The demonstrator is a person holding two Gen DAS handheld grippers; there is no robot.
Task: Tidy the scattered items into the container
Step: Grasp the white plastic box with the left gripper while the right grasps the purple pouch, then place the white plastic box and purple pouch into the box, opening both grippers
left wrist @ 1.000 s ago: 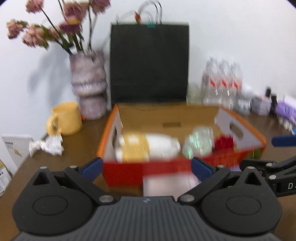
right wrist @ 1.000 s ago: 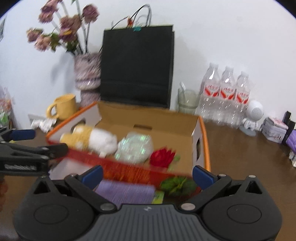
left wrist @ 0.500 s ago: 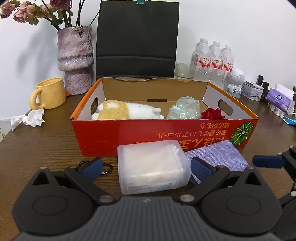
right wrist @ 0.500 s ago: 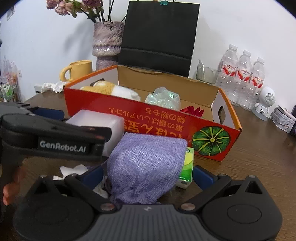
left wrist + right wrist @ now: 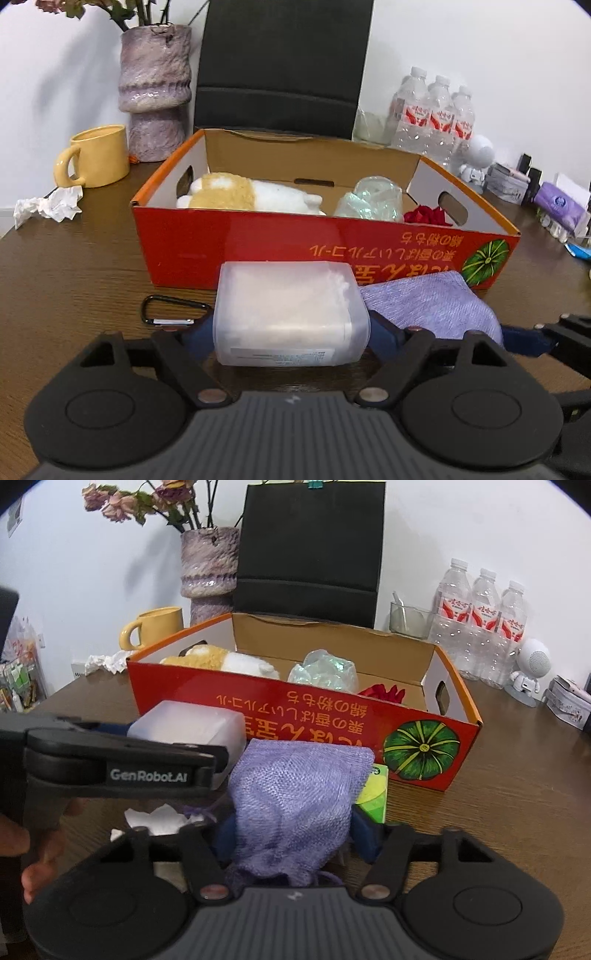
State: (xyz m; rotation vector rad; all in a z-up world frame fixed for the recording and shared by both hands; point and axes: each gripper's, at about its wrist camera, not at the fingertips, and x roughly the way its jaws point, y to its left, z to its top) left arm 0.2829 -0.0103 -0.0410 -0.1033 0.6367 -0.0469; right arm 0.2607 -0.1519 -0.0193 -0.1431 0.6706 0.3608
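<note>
Frosted plastic fills the left gripper point(image 5: 291, 334), whose blue-padded fingers point(image 5: 382, 334) are closed against both sides of a translucent box point(image 5: 288, 314) sitting low over the brown wooden table point(image 5: 74, 266), just in front of the red cardboard container point(image 5: 258, 254). To its right the right gripper point(image 5: 291, 832) is clamped on a lavender mesh pouch point(image 5: 295, 794), the cloth bunched between its blue fingers point(image 5: 364, 834), with the pouch's far end close to the container's red front wall. The two held items lie side by side and appear to touch, as the left wrist view shows the pouch point(image 5: 428, 306) tucked against the box's right edge. Inside the container rest a tan-and-white plush toy point(image 5: 243, 194), a crinkled iridescent bundle point(image 5: 369, 203) and a red flower point(image 5: 426, 216). A black carabiner point(image 5: 171, 312) lies on the table left of the translucent box, and a green packet point(image 5: 375, 794) sits just beside the pouch, near the container's pumpkin print. Crumpled white tissue point(image 5: 157, 818) lies on the table beneath the left gripper's body. Behind the container stand a yellow mug point(image 5: 98, 157), a purple stone vase point(image 5: 155, 92) of dried flowers, a black paper bag point(image 5: 280, 66) and three water bottles point(image 5: 432, 118) against the white wall.
</note>
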